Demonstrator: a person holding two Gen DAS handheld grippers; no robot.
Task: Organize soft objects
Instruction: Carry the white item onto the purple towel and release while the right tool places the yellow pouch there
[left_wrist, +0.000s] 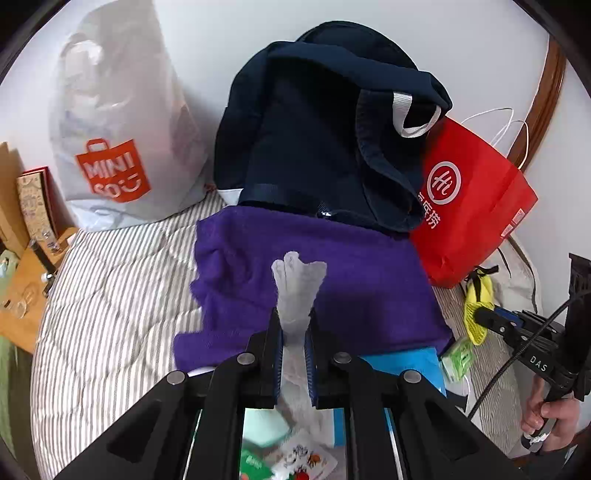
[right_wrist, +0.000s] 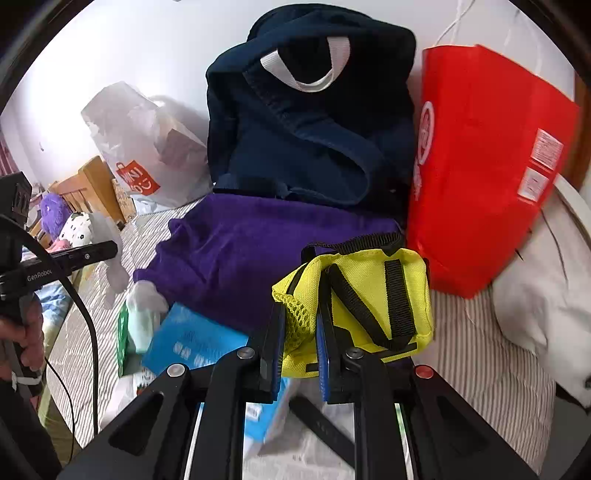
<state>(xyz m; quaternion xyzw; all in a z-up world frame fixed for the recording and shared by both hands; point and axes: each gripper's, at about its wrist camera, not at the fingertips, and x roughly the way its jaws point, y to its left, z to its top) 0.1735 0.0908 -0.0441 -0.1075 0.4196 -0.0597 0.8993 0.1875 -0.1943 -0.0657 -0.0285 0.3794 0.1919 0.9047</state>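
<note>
My left gripper (left_wrist: 294, 317) is shut on a translucent white glove (left_wrist: 297, 284), whose fingers stick up past the pads above a purple cloth (left_wrist: 351, 280). The purple cloth (right_wrist: 236, 251) lies on the striped bedding in front of a navy backpack (left_wrist: 314, 129). My right gripper (right_wrist: 301, 306) is shut on the mesh edge of a yellow pouch (right_wrist: 362, 302) with black straps, held above the cloth's right end. In the left wrist view the right gripper (left_wrist: 484, 317) and the yellow pouch (left_wrist: 478, 306) show at the right edge. The left gripper (right_wrist: 110, 249) appears at the left of the right wrist view.
A white Miniso bag (left_wrist: 118, 140) leans on the wall left of the backpack, and a red paper bag (right_wrist: 487, 166) stands on its right. A blue packet (right_wrist: 192, 339) and a green box (right_wrist: 123, 343) lie on the striped quilt (left_wrist: 110, 314). A wooden bedside unit (left_wrist: 26, 280) is at far left.
</note>
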